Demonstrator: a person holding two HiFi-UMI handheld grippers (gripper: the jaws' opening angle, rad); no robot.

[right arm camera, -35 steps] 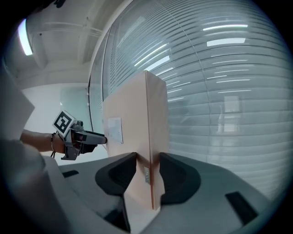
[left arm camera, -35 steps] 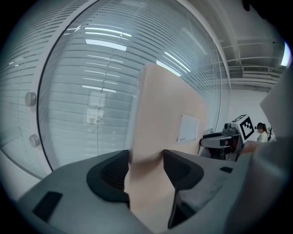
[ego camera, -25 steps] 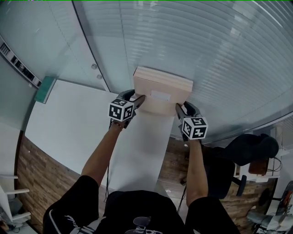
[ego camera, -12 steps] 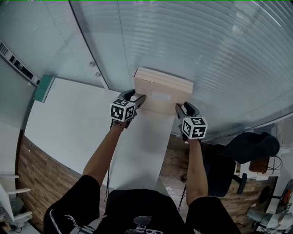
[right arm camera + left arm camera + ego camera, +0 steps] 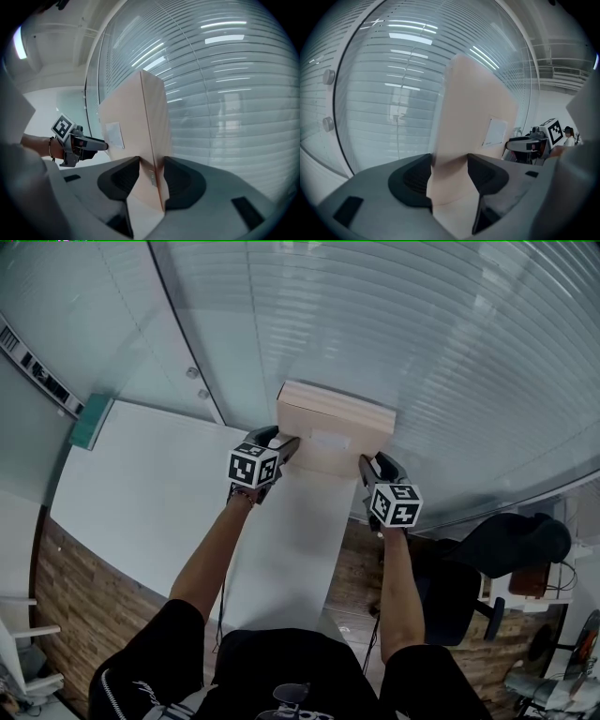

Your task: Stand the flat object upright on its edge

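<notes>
The left gripper [image 5: 286, 444] is clamped on the left edge of the box [image 5: 333, 423], a flat, pale cardboard carton held broad face towards the person at the far end of the white table [image 5: 159, 484], just in front of the glass wall [image 5: 422, 334] with its blinds; in the left gripper view the pads press both faces of the box [image 5: 473, 108] low on that edge. I judge the carton light and fairly stiff, with clean corners and no sag between the two holds, though cardboard dents under a hard squeeze and its smooth skin may slip; gripping the two short edges low down, as now, looks the sensible hold for setting it on its long edge. Whether that lower edge already touches the table I cannot tell. A white label [image 5: 328, 437] sits near the middle of the near face; its print, if any, is too small to read in any view [image 5: 114, 135], and no brand shows. The right gripper [image 5: 367, 463] likewise grasps the right edge, jaws closed on the cardboard [image 5: 151, 180].
</notes>
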